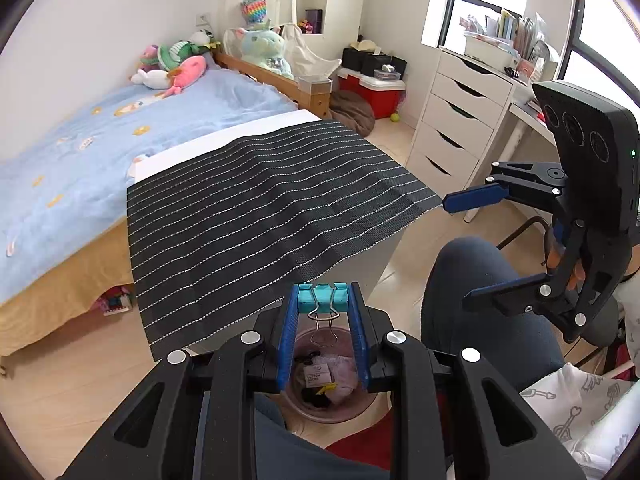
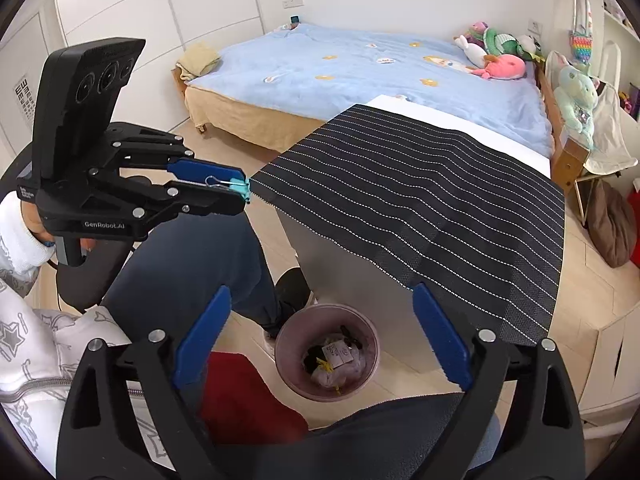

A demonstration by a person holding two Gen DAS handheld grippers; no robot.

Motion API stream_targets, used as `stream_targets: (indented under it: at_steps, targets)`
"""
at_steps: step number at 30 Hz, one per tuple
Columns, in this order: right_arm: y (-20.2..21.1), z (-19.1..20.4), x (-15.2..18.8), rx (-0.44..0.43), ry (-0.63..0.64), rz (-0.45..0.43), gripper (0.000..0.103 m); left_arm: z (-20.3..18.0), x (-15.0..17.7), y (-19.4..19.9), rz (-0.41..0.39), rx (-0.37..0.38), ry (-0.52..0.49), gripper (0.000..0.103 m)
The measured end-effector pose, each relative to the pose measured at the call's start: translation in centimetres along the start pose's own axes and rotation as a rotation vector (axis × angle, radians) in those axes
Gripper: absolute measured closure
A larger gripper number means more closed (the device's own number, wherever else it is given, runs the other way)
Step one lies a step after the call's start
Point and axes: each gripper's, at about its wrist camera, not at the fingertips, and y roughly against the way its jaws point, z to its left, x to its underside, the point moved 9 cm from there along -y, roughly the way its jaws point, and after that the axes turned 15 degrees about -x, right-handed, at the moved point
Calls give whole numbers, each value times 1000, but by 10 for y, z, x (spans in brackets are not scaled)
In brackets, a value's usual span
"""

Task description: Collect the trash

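table (image 2: 304,232), striped mat (image 2: 420,200) bare of trash | bin (image 2: 362,382) on floor below, holds scraps | right gripper (image 2: 320,340) jaws apart, empty, over bin | left gripper (image 1: 322,300) clamped on clip (image 1: 323,299) above bin | advice: centre clip over bin mouth, lower, then release so it cannot bounce out

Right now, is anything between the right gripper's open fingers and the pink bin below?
No. In the right wrist view the right gripper hangs open over the pink bin; only bare floor and air between.
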Motion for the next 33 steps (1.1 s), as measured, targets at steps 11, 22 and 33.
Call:
stream_targets:
  at_steps: [11,22,33]
  targets:
    - [10,-6,1,23,-36,-20,6,-5,-1,-2,7,19,-21,78]
    - [28,-17,0,63,-68,-64,5,-16,-2,-2,9,45,-44,78]
    - [33,-25,5,72,-102,-82,5,-20,-6,-4,-17,49,-27,15]
